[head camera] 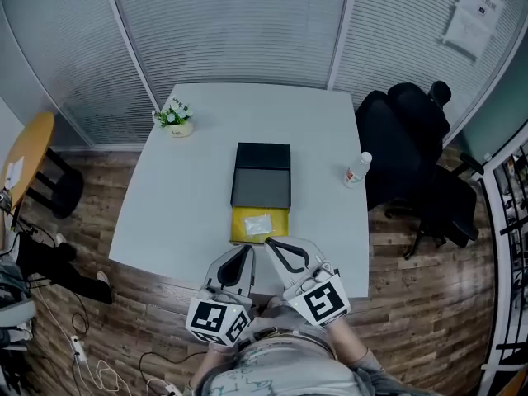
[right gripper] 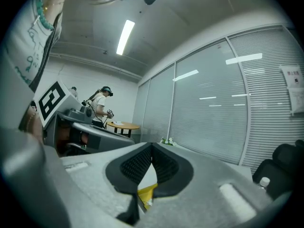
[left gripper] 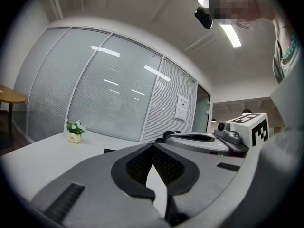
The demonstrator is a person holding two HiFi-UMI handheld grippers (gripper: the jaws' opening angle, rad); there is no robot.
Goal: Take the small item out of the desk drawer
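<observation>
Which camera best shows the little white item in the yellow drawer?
The head view: it looks down on the white item lying in the open yellow drawer. The right gripper view catches only a yellow sliver; the left gripper view shows neither.

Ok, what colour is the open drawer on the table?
Yellow. The drawer shows best in the head view, just ahead of both grippers.

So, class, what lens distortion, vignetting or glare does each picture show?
Head view: fisheye bows the blinds, even light. Left gripper view: black rounded corners, ceiling lamp glares. Right gripper view: same dark rim, reflections streak the glass wall.
</observation>
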